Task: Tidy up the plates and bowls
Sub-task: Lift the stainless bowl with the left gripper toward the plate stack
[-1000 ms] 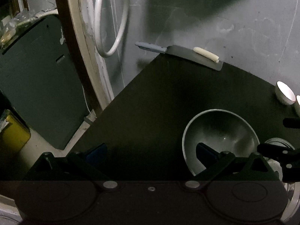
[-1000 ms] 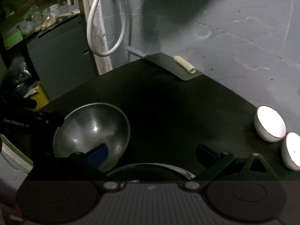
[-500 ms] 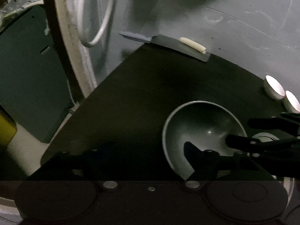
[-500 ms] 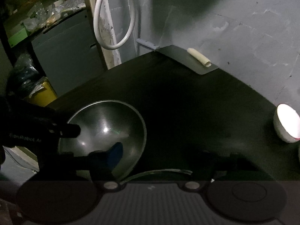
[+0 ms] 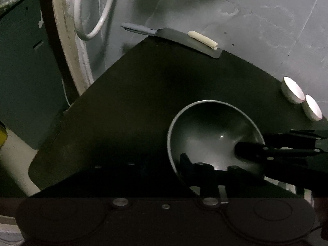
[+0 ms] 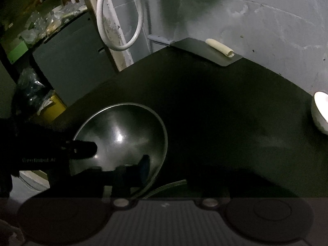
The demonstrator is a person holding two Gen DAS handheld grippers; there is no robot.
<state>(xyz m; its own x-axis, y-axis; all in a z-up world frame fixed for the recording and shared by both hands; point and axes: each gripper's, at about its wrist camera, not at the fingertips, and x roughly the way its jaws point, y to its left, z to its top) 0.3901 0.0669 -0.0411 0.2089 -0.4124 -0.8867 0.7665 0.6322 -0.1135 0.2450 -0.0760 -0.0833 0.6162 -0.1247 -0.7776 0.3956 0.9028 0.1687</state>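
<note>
Left wrist view: left gripper (image 5: 164, 170) closing across steel bowl (image 5: 213, 135) rim, right gripper (image 6: 164, 174) closing on opposite rim; contact unclear, too dark.

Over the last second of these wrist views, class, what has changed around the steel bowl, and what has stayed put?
Both grippers narrowed from wide open and are closing on the steel bowl: the left gripper at its near-left rim, the right gripper at its right rim, each with one finger inside. Whether the pads press yet is too dark to tell. The bowl, cleaver and two white bowls stayed put.
</note>
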